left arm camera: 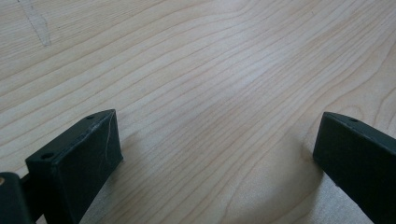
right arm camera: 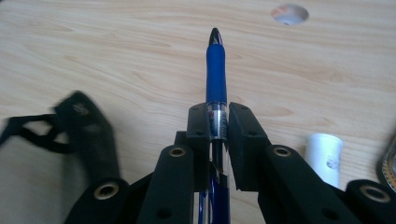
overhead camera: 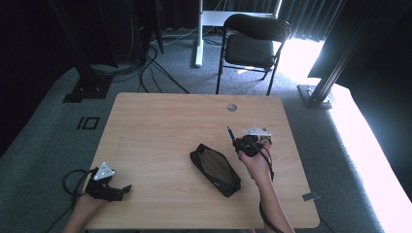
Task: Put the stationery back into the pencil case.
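Gripper-wise, our right gripper (right arm camera: 218, 128) pinches the pen (right arm camera: 215, 70) lengthwise, tip forward, right of the case (overhead camera: 214, 169), while our left gripper (left arm camera: 215, 154) rests spread.

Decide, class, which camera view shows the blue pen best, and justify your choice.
The right gripper view: the blue pen runs up the middle, clamped between the right tool jaws, grip and tip clear. The high view shows it as a small sliver above the hand. The left gripper view looks at bare table.

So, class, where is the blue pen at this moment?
The blue pen is clamped between the jaws of the right gripper, raised above the table's right half, just beyond the black pencil case.
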A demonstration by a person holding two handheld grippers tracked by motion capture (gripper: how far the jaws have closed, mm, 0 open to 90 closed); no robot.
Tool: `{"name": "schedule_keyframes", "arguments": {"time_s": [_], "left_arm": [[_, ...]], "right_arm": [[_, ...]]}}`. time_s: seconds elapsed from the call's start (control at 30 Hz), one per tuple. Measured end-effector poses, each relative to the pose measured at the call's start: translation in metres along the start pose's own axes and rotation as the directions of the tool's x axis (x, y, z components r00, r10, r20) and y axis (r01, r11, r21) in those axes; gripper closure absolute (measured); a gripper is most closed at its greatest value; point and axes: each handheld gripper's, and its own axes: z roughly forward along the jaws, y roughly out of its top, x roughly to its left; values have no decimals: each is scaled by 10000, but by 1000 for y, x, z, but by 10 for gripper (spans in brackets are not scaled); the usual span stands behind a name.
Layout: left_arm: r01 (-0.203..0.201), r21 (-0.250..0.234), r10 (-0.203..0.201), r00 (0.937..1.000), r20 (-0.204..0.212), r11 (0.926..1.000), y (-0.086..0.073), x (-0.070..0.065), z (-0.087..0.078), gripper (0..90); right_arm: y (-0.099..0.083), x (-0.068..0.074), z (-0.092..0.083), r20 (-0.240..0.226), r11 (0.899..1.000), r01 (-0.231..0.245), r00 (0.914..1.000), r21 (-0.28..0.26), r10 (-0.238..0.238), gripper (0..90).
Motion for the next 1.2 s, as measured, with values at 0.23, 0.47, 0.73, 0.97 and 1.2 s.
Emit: {"name": "schedule_keyframes", "arguments": {"time_s": [0.23,0.47,0.73,0.97,1.2], "left_arm": [[-1,0,1,10000,0,10000,0,0,0,12],[-21,11,21,10000,4,10000,0,0,0,12],[-13,9,13,10000,1,10000,0,0,0,12],[-18,14,18,10000,3,10000,0,0,0,12],[-9,6,9,10000,4,10000,0,0,0,12]], "right_arm": [[9,20,-19,-760,9989,287,9966,-367,-314,793],[10,38,-28,-1409,9969,615,9877,-497,-680,793],[5,56,-27,-2065,9905,1367,9688,-173,-1373,793],[-1,69,-20,-2282,9751,2188,9517,348,-2054,793],[-6,75,-11,-2301,9603,2611,9448,981,-2333,793]]}}
